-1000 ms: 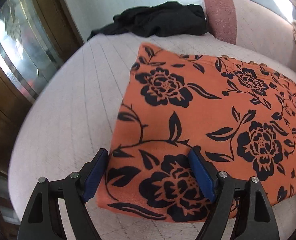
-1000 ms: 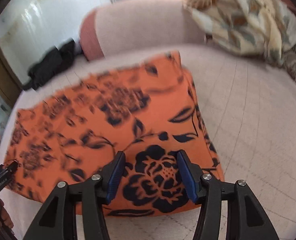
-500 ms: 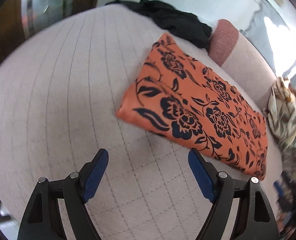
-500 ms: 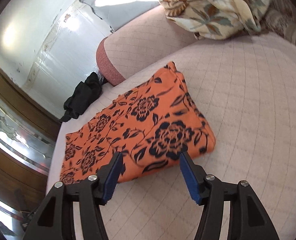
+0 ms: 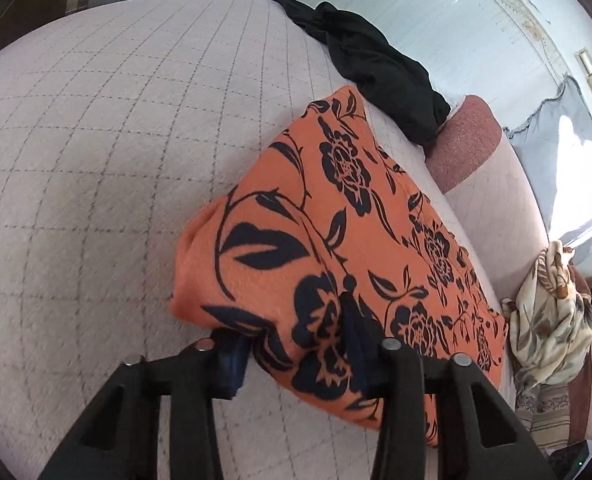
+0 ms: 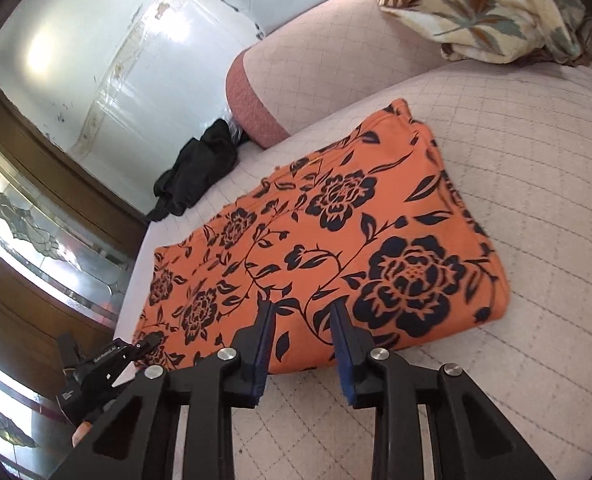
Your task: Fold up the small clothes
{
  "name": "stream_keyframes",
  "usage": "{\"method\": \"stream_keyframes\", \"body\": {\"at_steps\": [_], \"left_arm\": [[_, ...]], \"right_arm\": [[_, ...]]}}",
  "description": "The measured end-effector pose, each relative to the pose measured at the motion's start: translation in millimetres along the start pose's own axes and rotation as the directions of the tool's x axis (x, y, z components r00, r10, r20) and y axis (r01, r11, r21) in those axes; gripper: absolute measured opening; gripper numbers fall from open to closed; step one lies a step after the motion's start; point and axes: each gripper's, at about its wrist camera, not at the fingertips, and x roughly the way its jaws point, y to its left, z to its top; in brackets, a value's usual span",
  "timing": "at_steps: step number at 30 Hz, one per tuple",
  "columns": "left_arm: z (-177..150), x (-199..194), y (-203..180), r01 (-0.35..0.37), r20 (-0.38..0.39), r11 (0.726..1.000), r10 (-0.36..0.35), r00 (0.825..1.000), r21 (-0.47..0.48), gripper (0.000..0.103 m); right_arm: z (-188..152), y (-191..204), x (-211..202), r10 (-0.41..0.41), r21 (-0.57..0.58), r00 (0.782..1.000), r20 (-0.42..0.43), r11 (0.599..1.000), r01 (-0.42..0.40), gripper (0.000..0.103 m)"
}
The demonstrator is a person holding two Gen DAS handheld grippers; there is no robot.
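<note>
The left gripper (image 5: 296,332) has its blue-padded jaws set over the near corner of the folded orange floral garment (image 5: 336,248): one pad sits under the cloth edge at 7 o'clock, the other presses into the top at 5 o'clock, with a thick fold bunched between them; whether it is truly pinched tight I cannot tell. The right gripper (image 6: 302,328) hovers with a moderate gap between its pads, both above the garment's (image 6: 316,252) near long edge, nothing caught between them. From the right wrist view the left gripper (image 6: 135,350) appears at 8 o'clock, at the garment's far-left corner; white lettering runs along its arm but is too small to read.

The garment lies as a flat folded rectangle on the quilted pale bedspread (image 5: 95,140), black roses and leaves printed on orange. Beyond it, at 1 o'clock in the left wrist view, a crumpled black cloth (image 5: 376,64) lies against a bolster (image 5: 468,140) with a reddish end. At 4 o'clock sits a bundled cream leaf-patterned fabric (image 5: 548,320); the same bundle (image 6: 476,8) shows at 1 o'clock from the right wrist.

A pale painted wall (image 6: 95,60) stands behind the bed, and dark wood framing with leaded glass (image 6: 23,216) fills the 9 o'clock side.
</note>
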Motion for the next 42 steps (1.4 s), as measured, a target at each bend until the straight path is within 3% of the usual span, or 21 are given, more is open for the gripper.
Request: {"method": "stream_keyframes", "body": {"at_steps": [4, 5, 7, 9, 11, 12, 17, 21, 26, 29, 32, 33, 35, 36, 38, 39, 40, 42], "left_arm": [[-0.1, -0.5, 4.6, 0.023, 0.020, 0.999, -0.023, 1.000, 0.028, 0.036], [0.1, 0.7, 5.2, 0.034, 0.022, 0.999, -0.035, 0.999, 0.023, 0.039], [2.0, 4.2, 3.8, 0.077, 0.022, 0.997, -0.078, 0.997, 0.004, 0.061], [4.2, 5.3, -1.4, 0.067, 0.020, 0.998, -0.067, 0.998, 0.002, 0.062], [5.2, 5.3, -11.7, 0.003, 0.033, 0.999, -0.004, 0.999, 0.039, 0.038], [5.2, 4.5, -19.1, -0.029, 0.044, 0.996, 0.025, 0.999, 0.085, 0.031], [1.4, -14.9, -66.0, -0.102, 0.128, 0.955, 0.068, 0.989, 0.277, 0.021], [-10.6, -40.8, -129.9, -0.131, 0.197, 0.885, 0.045, 0.979, 0.446, 0.020], [-57.5, -51.2, -232.6, -0.123, 0.213, 0.734, -0.029, 0.977, 0.667, 0.020], [-99.7, -38.1, -283.7, -0.087, 0.167, 0.644, -0.064, 0.984, 0.760, 0.020], [-148.9, -3.1, -320.5, -0.018, 0.061, 0.556, -0.058, 0.996, 0.831, 0.024], [-161.0, 11.0, -328.0, 0.017, 0.006, 0.540, -0.042, 0.999, 0.842, 0.028], [-178.7, 38.6, -331.5, 0.099, -0.126, 0.534, 0.013, 0.992, 0.840, 0.030], [-182.4, 43.6, -327.9, 0.116, -0.153, 0.539, 0.024, 0.988, 0.834, 0.035], [-177.2, 34.4, -314.7, 0.178, -0.191, 0.556, -0.036, 0.981, 0.812, 0.044], [-170.2, 24.3, -307.0, 0.219, -0.211, 0.564, -0.080, 0.974, 0.796, 0.054], [-161.0, 12.5, -299.0, 0.247, -0.215, 0.572, -0.124, 0.969, 0.782, 0.064], [-139.2, -14.8, -280.4, 0.258, -0.167, 0.588, -0.204, 0.965, 0.767, 0.078]], "right_arm": [[4.6, -8.6, 26.8, 0.027, 0.064, 0.999, -0.030, 0.998, -0.025, 0.029], [4.9, -13.8, 36.2, 0.035, 0.096, 0.998, -0.054, 0.995, -0.029, 0.029], [2.2, -26.6, 58.5, 0.039, 0.162, 0.990, -0.137, 0.987, -0.017, 0.028], [1.4, -38.4, 63.3, 0.076, 0.226, 0.987, -0.139, 0.973, -0.043, 0.024], [2.7, -44.5, 59.3, 0.118, 0.266, 0.983, -0.140, 0.961, -0.077, 0.024], [2.6, -46.7, 57.4, 0.127, 0.272, 0.982, -0.140, 0.959, -0.085, 0.024], [10.1, -53.3, 33.1, 0.104, 0.250, 0.991, -0.084, 0.965, -0.080, 0.025], [22.5, -67.9, 0.8, 0.047, 0.228, 0.999, 0.002, 0.972, -0.046, 0.028], [35.9, -103.0, -37.3, 0.026, 0.269, 0.996, 0.089, 0.962, -0.049, 0.028], [41.1, -126.3, -55.6, 0.035, 0.320, 0.990, 0.135, 0.944, -0.077, 0.028], [46.3, -145.0, -67.8, 0.035, 0.367, 0.984, 0.173, 0.925, -0.098, 0.028], [47.7, -150.5, -70.5, 0.034, 0.380, 0.983, 0.181, 0.919, -0.101, 0.028], [50.6, -156.2, -71.6, 0.035, 0.399, 0.983, 0.182, 0.911, -0.106, 0.028], [51.7, -158.0, -72.5, 0.031, 0.404, 0.984, 0.175, 0.909, -0.100, 0.029], [52.2, -160.5, -72.5, 0.016, 0.409, 0.988, 0.154, 0.909, -0.079, 0.031], [52.5, -160.3, -70.3, 0.019, 0.411, 0.989, 0.146, 0.908, -0.078, 0.038], [53.3, -159.7, -68.7, 0.027, 0.414, 0.990, 0.140, 0.906, -0.084, 0.055], [53.3, -158.0, -71.0, 0.034, 0.416, 0.987, 0.160, 0.904, -0.099, 0.071]]}}
